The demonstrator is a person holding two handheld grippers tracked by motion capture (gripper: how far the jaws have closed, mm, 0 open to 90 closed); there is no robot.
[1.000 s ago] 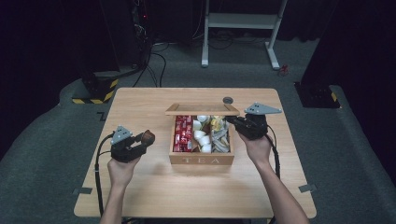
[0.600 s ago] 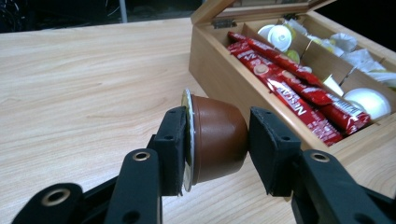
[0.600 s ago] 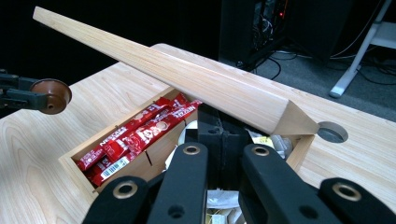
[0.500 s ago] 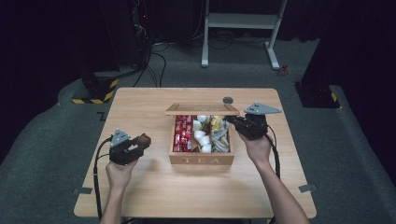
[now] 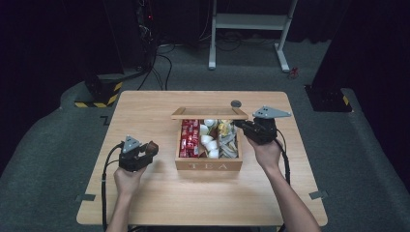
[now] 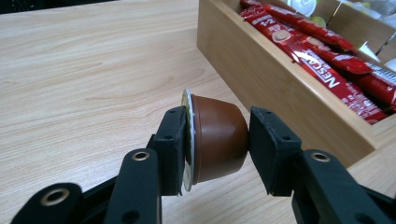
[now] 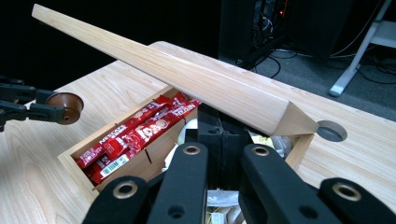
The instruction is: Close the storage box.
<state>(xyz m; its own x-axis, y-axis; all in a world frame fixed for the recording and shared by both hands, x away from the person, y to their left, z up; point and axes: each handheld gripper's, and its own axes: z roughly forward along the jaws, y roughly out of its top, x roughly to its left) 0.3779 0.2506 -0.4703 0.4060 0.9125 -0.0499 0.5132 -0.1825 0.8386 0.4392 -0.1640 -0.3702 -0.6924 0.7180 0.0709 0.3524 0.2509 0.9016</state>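
Note:
My left gripper [image 5: 150, 148] is shut on a brown coffee capsule [image 6: 219, 140], one pad on its foil lid and the other on its base. It hovers low over the table [image 5: 145, 111], left of the wooden tea box [image 5: 209, 166]. The capsule [image 7: 65, 107] also shows at the far left of the right gripper view. My right gripper [image 5: 240, 124] is at the box's right rear corner, shut on the edge of the raised lid [image 7: 187, 74], which slopes above the box. Its tips [image 7: 219, 126] are partly hidden under the lid. Red sachets [image 6: 327, 60] fill the left compartment.
White pods [image 5: 209, 140] and paper packets [image 5: 227, 142] fill the box's middle and right compartments. A round cable hole [image 5: 236, 103] lies in the table behind the box. A white desk frame [image 5: 251, 21] stands on the floor beyond the table.
My left gripper has sunk a little toward the table with the capsule still in it. The right gripper and the lid have stayed put.

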